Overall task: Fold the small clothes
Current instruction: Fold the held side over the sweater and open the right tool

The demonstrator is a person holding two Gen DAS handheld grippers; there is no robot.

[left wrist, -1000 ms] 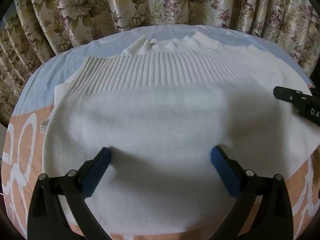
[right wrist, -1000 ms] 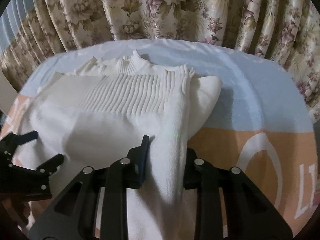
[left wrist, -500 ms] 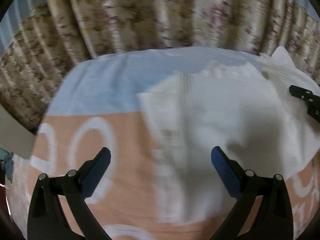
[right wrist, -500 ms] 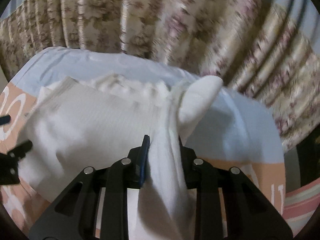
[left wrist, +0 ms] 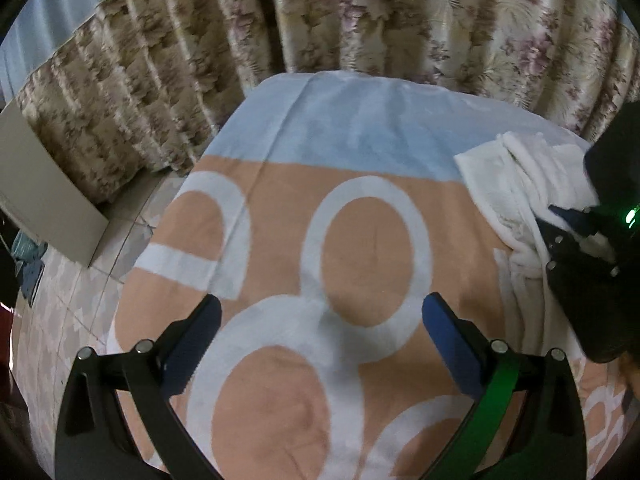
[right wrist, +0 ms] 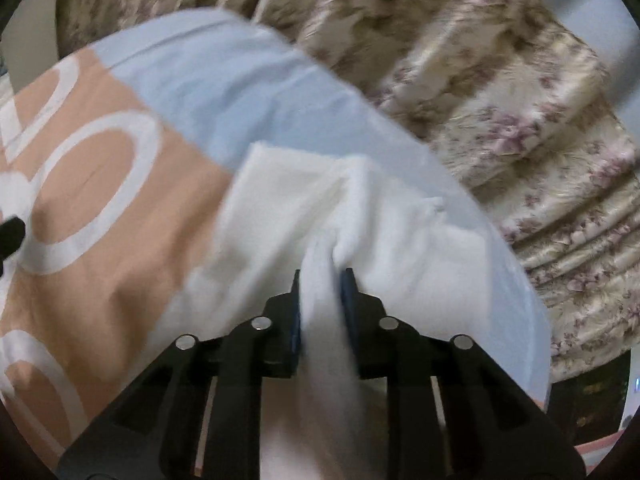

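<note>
A white knit sweater (right wrist: 360,224) lies folded on the bed. My right gripper (right wrist: 322,280) is shut on a bunched fold of it, and the cloth runs back between the fingers. In the left wrist view the sweater (left wrist: 512,200) shows at the right edge, with the right gripper (left wrist: 560,224) on it. My left gripper (left wrist: 320,320) is open and empty above the bare bedsheet, to the left of the sweater.
The bedsheet (left wrist: 360,240) is orange with white rings and has a pale blue band at the far side. Floral curtains (left wrist: 360,20) hang behind the bed. The floor (left wrist: 80,280) and a board (left wrist: 40,200) lie off the bed's left edge.
Both grippers have swung left. The left gripper left the sweater and now faces bare sheet. The right gripper kept its hold and the sweater has shifted and bunched with it.
</note>
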